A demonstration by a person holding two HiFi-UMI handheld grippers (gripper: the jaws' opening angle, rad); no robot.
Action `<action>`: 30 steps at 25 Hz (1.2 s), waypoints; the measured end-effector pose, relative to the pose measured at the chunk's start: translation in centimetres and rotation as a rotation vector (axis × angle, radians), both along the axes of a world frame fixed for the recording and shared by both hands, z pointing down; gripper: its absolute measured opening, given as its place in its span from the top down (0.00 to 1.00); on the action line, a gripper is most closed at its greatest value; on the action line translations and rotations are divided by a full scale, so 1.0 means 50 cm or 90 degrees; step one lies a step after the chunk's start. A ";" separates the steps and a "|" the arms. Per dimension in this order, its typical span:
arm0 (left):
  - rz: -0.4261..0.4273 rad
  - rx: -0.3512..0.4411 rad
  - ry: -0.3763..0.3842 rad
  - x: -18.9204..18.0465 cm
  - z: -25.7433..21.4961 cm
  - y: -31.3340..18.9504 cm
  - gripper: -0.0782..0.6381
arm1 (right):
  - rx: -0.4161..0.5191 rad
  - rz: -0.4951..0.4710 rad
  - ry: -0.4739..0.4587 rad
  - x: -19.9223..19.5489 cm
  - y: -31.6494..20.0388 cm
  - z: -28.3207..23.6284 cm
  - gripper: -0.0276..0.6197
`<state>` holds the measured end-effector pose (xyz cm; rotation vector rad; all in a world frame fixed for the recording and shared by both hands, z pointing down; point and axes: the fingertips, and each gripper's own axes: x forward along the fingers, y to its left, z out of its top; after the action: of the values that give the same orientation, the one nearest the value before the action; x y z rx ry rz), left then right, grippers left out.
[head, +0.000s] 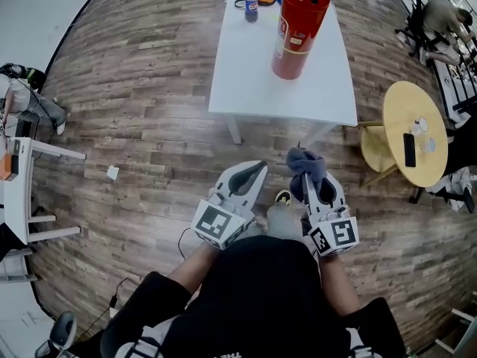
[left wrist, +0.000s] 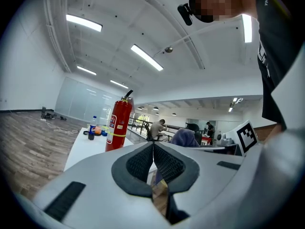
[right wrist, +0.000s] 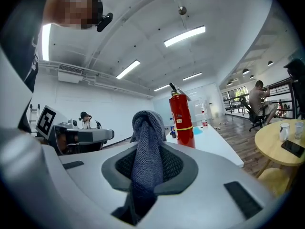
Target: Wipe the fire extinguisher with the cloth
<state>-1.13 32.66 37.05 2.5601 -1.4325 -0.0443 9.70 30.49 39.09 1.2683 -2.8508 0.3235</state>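
A red fire extinguisher (head: pixel 299 27) stands upright on a white table (head: pixel 253 88), well ahead of both grippers. The right gripper (head: pixel 311 181), held level, clamps a grey cloth (head: pixel 305 162). The left gripper (head: pixel 256 168), level beside it, is closed and empty. A wooden floor (head: pixel 134 88) lies below.

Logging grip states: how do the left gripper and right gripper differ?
The left gripper is shut on nothing; the right gripper is shut on the grey cloth. Cloth bunches past the right gripper's tips; the left gripper's are bare. Both point toward the fire extinguisher.
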 end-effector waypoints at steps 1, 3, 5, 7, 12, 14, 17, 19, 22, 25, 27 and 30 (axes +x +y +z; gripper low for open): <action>0.000 0.000 -0.001 0.000 0.002 -0.012 0.85 | 0.001 0.004 -0.001 0.003 -0.014 0.000 0.85; 0.001 -0.002 -0.003 0.002 0.010 -0.041 0.85 | 0.001 0.013 -0.006 0.012 -0.048 0.004 0.85; -0.001 -0.009 -0.004 0.009 0.022 -0.079 0.85 | -0.003 0.021 -0.014 0.025 -0.088 0.014 0.85; -0.003 -0.011 -0.003 0.017 0.027 -0.130 0.85 | -0.004 0.031 -0.022 0.041 -0.140 0.025 0.85; -0.008 -0.009 -0.015 0.025 0.027 -0.304 0.85 | -0.003 0.038 -0.063 0.056 -0.319 0.031 0.85; -0.008 -0.011 -0.010 0.036 0.018 -0.377 0.85 | -0.002 0.031 -0.081 0.061 -0.385 0.022 0.85; -0.020 -0.007 0.007 0.047 -0.006 -0.483 0.85 | -0.007 0.010 -0.101 0.071 -0.474 0.005 0.85; -0.035 -0.010 -0.002 0.042 -0.014 -0.547 0.85 | 0.004 -0.013 -0.120 0.071 -0.527 -0.011 0.85; -0.059 -0.020 -0.020 0.035 -0.008 -0.622 0.85 | 0.028 -0.041 -0.127 0.073 -0.597 -0.026 0.85; -0.087 -0.030 -0.031 0.027 -0.003 -0.677 0.85 | 0.034 -0.069 -0.144 0.068 -0.657 -0.040 0.85; -0.107 -0.030 -0.040 0.020 -0.007 -0.703 0.85 | 0.043 -0.093 -0.149 0.056 -0.687 -0.054 0.85; -0.138 -0.032 -0.049 -0.003 -0.013 -0.739 0.85 | 0.071 -0.132 -0.144 0.030 -0.720 -0.087 0.85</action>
<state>-1.26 -4.31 36.42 2.3802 -1.7120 0.0562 11.20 -5.50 34.72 0.9955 -3.1985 0.3286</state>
